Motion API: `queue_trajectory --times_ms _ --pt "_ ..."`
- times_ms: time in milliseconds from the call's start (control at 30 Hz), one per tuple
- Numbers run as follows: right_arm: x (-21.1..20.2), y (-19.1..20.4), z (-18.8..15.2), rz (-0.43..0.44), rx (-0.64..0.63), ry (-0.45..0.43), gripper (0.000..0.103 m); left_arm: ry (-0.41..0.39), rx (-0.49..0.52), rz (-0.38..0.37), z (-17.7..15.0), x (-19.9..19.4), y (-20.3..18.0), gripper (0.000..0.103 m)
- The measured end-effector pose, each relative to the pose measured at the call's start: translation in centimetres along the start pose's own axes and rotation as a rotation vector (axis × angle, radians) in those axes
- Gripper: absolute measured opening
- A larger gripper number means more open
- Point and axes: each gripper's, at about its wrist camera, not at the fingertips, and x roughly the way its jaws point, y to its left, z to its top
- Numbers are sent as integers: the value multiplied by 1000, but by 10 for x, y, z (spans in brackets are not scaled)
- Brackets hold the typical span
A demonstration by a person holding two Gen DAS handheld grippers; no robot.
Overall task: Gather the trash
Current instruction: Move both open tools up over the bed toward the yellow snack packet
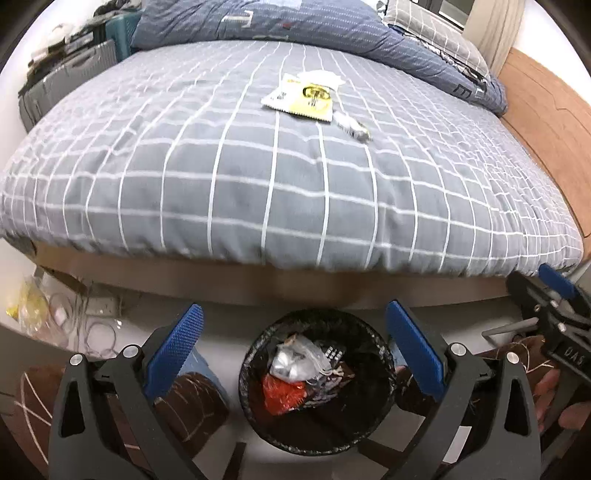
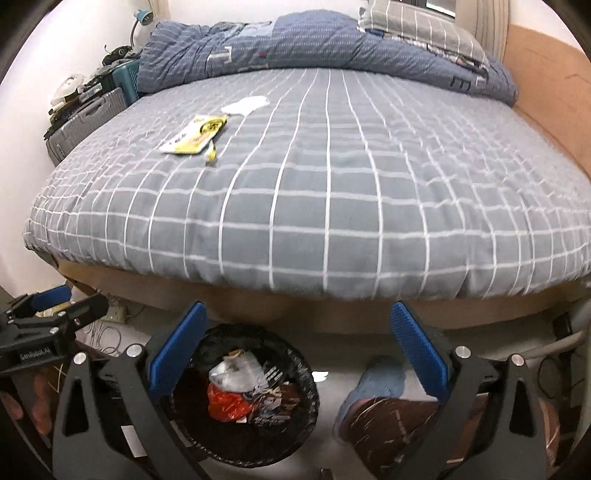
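Note:
A yellow and white wrapper (image 1: 298,99) (image 2: 195,134) lies far out on the grey checked bed, with a white tissue (image 1: 320,78) (image 2: 244,105) just behind it and a small crumpled scrap (image 1: 354,127) (image 2: 211,153) beside it. A black-lined bin (image 1: 255,402) (image 2: 310,417) stands on the floor at the bed's foot and holds silver, red and dark wrappers. My left gripper (image 1: 293,338) hangs open over the bin with nothing between its fingers. My right gripper (image 2: 298,332) is open and empty too, above the floor to the right of the bin.
The bed (image 1: 258,192) fills the space ahead, with a folded blue quilt (image 1: 295,26) and pillow at its far end. Suitcases (image 2: 85,118) stand at the left. Cables and a power strip (image 1: 99,306) lie under the bed's edge. The person's slippered feet (image 2: 380,384) stand by the bin.

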Motion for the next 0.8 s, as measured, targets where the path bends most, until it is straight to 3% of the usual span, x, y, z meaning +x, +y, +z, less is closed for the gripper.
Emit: queue_trajectory --times_ms 333,800 --pt "-8 -5 42 0 -47 -107 96 -51 40 33 45 8 -4 97" --pt "44 -15 109 21 -75 -137 96 -85 48 49 148 71 -7 97"
